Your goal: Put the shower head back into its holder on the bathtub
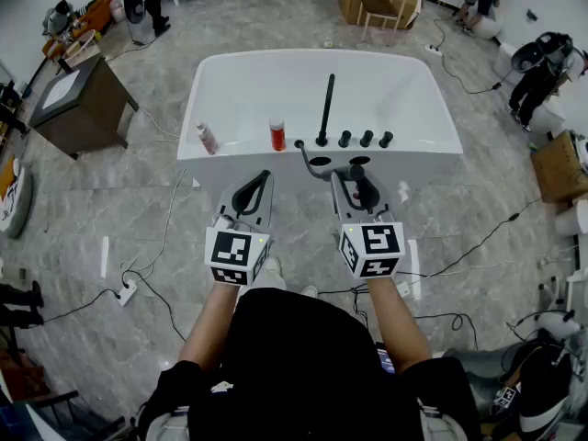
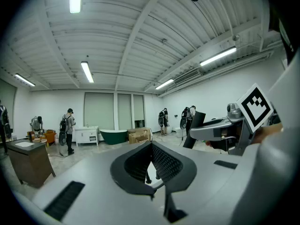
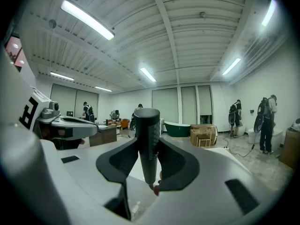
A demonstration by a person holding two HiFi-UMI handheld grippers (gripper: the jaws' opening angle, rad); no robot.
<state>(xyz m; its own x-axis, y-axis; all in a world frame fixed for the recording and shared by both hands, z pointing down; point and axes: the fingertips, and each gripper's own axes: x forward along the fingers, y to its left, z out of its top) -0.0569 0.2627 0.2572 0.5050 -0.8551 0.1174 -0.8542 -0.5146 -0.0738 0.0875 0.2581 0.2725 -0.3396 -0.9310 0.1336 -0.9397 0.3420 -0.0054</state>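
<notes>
The right gripper point(image 1: 356, 180) is clamped on the black shower head point(image 3: 147, 135), held just short of the bathtub's point(image 1: 239, 147) near rim. The left gripper point(image 1: 265, 176) is closed and empty. Next, I judge, the handle must drop squarely into the rim opening point(image 1: 359, 161).

I find no readable text: my left gripper point(image 1: 261, 182) and right gripper point(image 1: 361, 175) carry only square markers point(image 1: 232, 246), and the red bottle point(image 1: 277, 135) label is too small to read
</notes>
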